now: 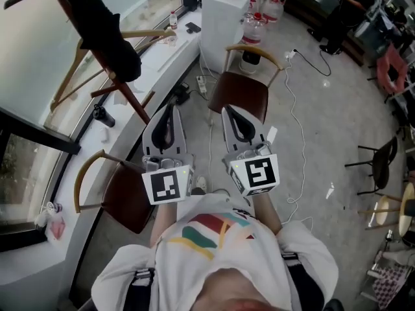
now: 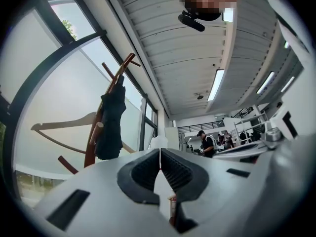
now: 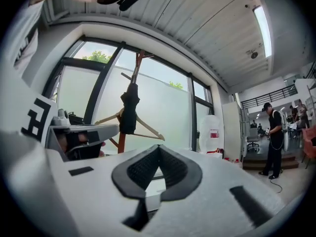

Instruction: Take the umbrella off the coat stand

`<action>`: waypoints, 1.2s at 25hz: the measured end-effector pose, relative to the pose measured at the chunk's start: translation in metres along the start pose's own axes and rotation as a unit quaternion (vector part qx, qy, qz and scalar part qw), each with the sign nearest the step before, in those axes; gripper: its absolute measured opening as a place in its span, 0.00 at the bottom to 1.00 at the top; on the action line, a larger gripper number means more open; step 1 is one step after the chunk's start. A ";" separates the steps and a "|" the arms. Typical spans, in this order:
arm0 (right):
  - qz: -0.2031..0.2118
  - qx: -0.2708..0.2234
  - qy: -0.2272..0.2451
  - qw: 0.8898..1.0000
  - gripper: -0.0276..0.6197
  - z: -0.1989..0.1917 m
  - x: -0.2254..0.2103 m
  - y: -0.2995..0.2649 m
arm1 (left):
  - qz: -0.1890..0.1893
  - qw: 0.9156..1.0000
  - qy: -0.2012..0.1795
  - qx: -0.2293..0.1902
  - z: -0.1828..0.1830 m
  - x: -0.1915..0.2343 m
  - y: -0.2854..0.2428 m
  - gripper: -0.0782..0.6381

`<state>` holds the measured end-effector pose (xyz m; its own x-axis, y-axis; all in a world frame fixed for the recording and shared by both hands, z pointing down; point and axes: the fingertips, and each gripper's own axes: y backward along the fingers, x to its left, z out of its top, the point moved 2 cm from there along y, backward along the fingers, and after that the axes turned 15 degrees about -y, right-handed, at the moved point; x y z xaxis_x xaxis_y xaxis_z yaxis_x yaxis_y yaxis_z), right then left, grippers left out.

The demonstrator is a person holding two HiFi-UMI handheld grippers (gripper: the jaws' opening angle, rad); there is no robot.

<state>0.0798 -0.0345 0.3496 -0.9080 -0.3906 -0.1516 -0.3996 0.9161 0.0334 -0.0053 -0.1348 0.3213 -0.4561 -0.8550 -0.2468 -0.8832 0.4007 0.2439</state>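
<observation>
- While both grippers are well short of it, the tall reddish-brown wooden coat stand (image 1: 131, 101) stands by the frosted window. Its pegs slant upward, presumably so that hung items cannot slide off.
- Folded black fabric umbrella (image 2: 110, 127): hangs from an upper peg, close against the pole. Long axis runs along the pole, near vertical in both gripper views, free end pointing down. Which end is the handle: cannot tell.
- Left gripper (image 1: 170, 109): jaws pressed together, nothing between them.
- Right gripper (image 1: 228, 109): jaws likewise closed and empty.
- Both are carried side by side ahead of the chest, aimed roughly at the stand. Judged an approach; jaws must open before any grasp.
</observation>
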 end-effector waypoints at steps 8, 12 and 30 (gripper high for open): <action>0.039 -0.010 0.009 0.999 0.04 0.008 0.015 -0.065 | 0.046 0.999 -0.003 -0.003 -0.014 0.051 -0.032 0.12; 0.081 -0.006 0.010 0.997 0.04 0.007 0.029 -0.091 | 0.080 0.997 -0.008 0.005 -0.020 0.070 -0.032 0.12; 0.349 0.023 -0.027 0.936 0.04 0.017 0.063 -0.153 | 0.291 0.951 -0.069 0.075 -0.011 0.079 -0.030 0.12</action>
<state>0.0857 -0.1981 0.3180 -0.9376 0.3094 -0.1588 0.2965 0.9498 0.0998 -0.0134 -0.2178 0.3049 -0.8731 -0.4277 -0.2341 -0.4786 0.8436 0.2435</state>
